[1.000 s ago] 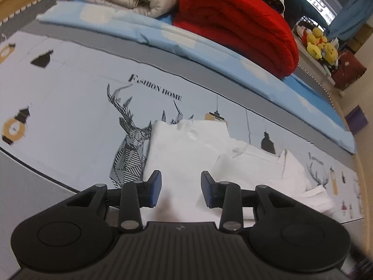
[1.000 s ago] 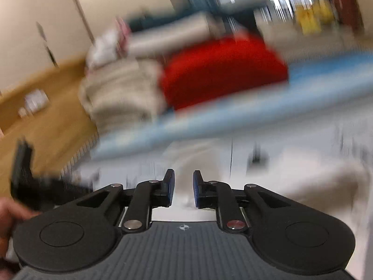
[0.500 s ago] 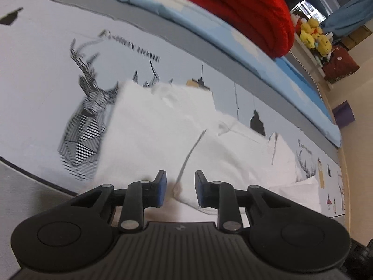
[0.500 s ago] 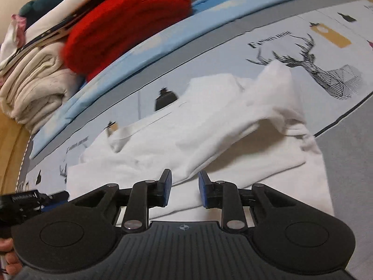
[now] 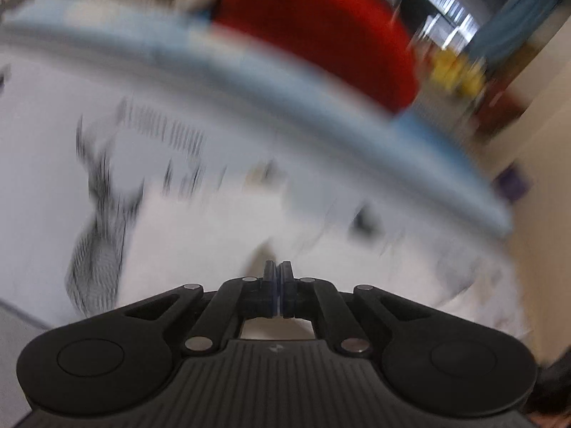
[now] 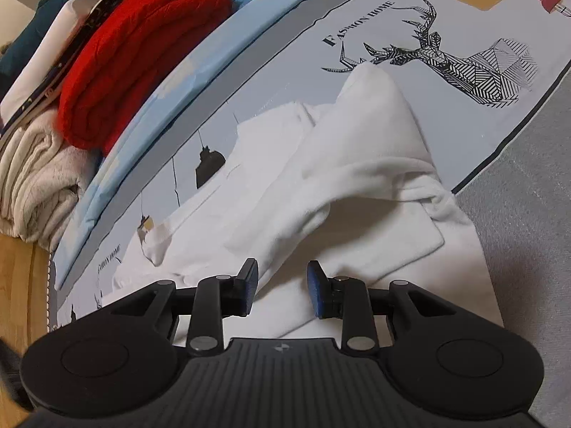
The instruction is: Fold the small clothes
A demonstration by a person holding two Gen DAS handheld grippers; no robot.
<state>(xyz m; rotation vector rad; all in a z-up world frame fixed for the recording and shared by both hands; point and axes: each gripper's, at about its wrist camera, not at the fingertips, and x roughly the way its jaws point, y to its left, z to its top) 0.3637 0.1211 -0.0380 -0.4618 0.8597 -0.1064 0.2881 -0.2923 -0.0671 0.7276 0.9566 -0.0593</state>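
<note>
A white garment [image 6: 357, 164] lies crumpled on the printed bedsheet [image 6: 410, 14], with one part folded over its middle. My right gripper [image 6: 282, 278] hovers over the garment's near edge; its jaws are opening and the blue pads touch no cloth. The left wrist view is badly blurred by motion. There my left gripper [image 5: 277, 267] has its jaws together, and the white garment [image 5: 214, 235] rises in a small peak to the tips, so it looks pinched on a fold.
A folded red blanket [image 6: 142, 57], a beige blanket [image 6: 35, 178] and a light blue quilt [image 6: 214, 57] are stacked along the far side of the bed. The wooden bed frame [image 6: 18, 285] shows at the left. Grey sheet [image 6: 528, 214] lies right of the garment.
My left gripper's jaws closed over a fold of the garment, and its view has gone blurred. My right gripper swung down over the garment, rolled, and its jaws widened.
</note>
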